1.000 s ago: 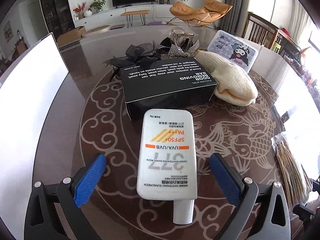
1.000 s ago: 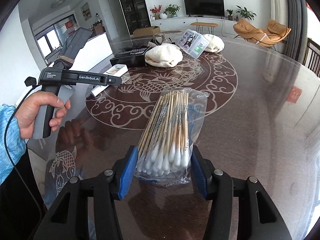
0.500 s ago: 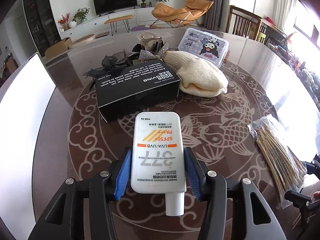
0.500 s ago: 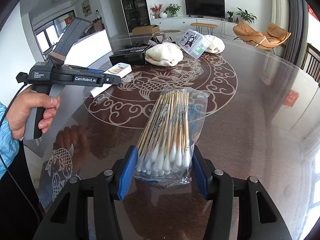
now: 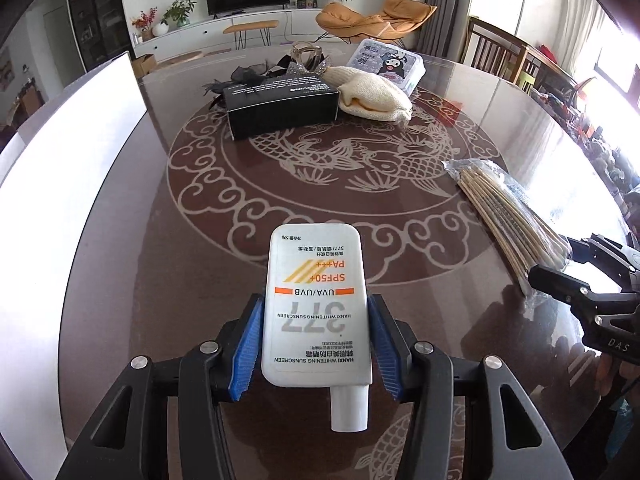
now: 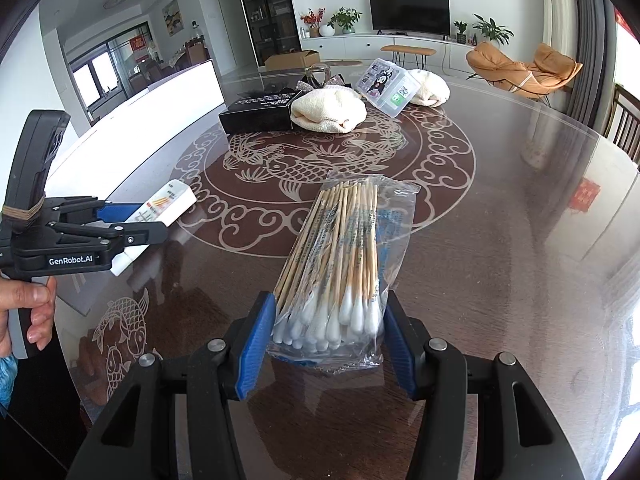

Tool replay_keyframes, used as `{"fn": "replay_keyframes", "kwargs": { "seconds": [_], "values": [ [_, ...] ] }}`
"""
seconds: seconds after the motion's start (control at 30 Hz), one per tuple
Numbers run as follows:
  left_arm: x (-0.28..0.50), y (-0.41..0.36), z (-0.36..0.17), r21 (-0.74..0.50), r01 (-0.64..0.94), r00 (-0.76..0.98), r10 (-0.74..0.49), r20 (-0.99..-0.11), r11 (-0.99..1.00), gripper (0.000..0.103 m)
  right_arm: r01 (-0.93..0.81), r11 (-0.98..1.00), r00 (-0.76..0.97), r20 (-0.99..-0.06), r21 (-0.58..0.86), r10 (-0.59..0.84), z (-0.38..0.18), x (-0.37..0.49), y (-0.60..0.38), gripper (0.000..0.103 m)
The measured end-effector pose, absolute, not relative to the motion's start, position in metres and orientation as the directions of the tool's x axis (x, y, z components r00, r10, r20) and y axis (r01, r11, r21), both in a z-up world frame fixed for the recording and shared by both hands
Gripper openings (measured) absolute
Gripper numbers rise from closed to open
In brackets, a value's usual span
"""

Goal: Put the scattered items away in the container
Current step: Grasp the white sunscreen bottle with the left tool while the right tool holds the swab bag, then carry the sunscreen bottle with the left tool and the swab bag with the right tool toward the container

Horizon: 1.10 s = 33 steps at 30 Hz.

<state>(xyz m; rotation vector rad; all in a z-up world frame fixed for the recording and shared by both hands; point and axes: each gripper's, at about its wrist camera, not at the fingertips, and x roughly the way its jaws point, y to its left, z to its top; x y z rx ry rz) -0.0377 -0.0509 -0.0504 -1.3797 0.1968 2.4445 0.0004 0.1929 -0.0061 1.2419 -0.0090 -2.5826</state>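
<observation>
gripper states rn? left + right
Left gripper: closed on the sunscreen tube.
Right gripper: closed on the swab pack.

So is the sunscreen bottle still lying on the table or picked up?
Picked up. The left tongs squeeze the sunscreen bottle, and it hangs above the table.

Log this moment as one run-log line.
left gripper: shut on sunscreen tube | right gripper: shut on cotton swab pack | container: unseen
</observation>
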Motion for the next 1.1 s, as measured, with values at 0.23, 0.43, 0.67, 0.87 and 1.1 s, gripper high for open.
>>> {"fn": "replay_keyframes", "kwargs": {
  "seconds": [0.23,0.43,0.67,0.87,1.1],
  "values": [
    [-0.037,-0.057,-0.053,-0.043,-0.316,-0.495,0.204,-0.844,-0.948,0.051,0.237,-0.937,-0.586,-0.732,0.255,-0.348,-0.007,-0.002,0.211,0.054],
    [-0.035,-0.054,-0.054,-0.021,-0.323,-0.507,0.191,-0.841,-0.946,0.051,0.215,-0.902,-0.584,-0.691,0.375,-0.426,-0.009,-0.003,0.225,0.054],
    [-0.036,-0.053,-0.055,-0.007,-0.315,-0.512,0.176,-0.841,-0.949,0.051,0.217,-0.92,-0.587,-0.709,0.327,-0.391,-0.007,-0.002,0.217,0.054],
    [-0.037,-0.052,-0.055,-0.004,-0.308,-0.514,0.17,-0.841,-0.951,0.051,0.217,-0.923,-0.588,-0.712,0.318,-0.384,-0.007,-0.001,0.217,0.054],
    [-0.037,-0.052,-0.055,-0.004,-0.309,-0.516,0.171,-0.84,-0.951,0.051,0.217,-0.925,-0.588,-0.715,0.312,-0.379,-0.007,-0.001,0.217,0.054]
  ]
}}
